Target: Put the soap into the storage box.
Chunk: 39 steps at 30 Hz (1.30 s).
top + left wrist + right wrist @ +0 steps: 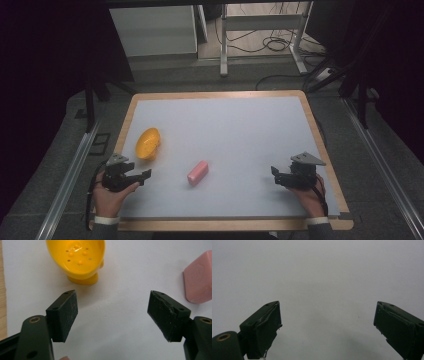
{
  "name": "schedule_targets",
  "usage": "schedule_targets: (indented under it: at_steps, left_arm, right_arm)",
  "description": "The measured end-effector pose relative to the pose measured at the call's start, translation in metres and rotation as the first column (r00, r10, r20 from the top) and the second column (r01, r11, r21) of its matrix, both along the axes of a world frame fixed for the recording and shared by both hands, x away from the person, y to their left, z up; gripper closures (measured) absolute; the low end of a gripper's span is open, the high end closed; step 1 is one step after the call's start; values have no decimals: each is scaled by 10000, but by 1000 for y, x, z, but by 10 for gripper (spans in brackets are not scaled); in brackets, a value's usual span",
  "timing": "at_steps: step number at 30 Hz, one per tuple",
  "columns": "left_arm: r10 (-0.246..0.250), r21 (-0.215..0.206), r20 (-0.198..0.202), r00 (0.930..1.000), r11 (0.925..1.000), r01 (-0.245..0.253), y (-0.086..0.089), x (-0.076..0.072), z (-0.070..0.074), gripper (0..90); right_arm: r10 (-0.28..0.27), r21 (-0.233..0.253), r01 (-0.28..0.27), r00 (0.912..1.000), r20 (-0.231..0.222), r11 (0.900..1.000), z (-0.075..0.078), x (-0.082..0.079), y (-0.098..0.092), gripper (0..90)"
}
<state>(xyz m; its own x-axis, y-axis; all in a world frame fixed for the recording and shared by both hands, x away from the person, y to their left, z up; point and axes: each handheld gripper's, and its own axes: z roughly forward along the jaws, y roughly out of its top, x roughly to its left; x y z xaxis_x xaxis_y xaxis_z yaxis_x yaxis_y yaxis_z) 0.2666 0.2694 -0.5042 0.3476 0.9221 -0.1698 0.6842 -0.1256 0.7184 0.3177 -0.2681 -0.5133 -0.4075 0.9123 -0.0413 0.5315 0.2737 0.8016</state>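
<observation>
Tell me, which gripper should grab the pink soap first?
Probably the left gripper: it sits closer to the pink soap, which lies just beside its open jaws in the left gripper view. The right gripper faces bare white table.

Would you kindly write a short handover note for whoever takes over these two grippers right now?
Left gripper: open, holds nothing, low over the white mat near its left front corner, fingers wide apart.
Right gripper: open, holds nothing, near the right front of the mat, bare mat between its fingers.
Things: the yellow soap dish sits just beyond the left gripper; the pink soap bar lies flat on the mat between the two grippers, apart from the dish.
Done: nothing grasped.
Left: probably pick up the soap bar and set it in the dish; the left gripper is nearer to both.
</observation>
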Motion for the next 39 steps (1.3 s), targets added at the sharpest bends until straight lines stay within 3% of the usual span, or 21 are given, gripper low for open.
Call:
schedule_targets:
  at_steps: [8, 21, 39]
  left_arm:
    - [-112, -21, 190, 9998, 9999, 113, -7, -2, 20, 244]
    - [-127, -246, 349, 9993, 9996, 135, -5, -2, 36, 242]
    - [-949, 283, 290, 9951, 9952, 941, -38, 11, 53, 233]
  right_arm:
    - [10, 42, -10, 10000, 94, 10000, 4, -4, -7, 82]
    - [-152, 94, 151, 9998, 147, 9998, 6, -5, -11, 82]
    - [-263, 161, 260, 9994, 216, 9995, 8, -6, -15, 85]
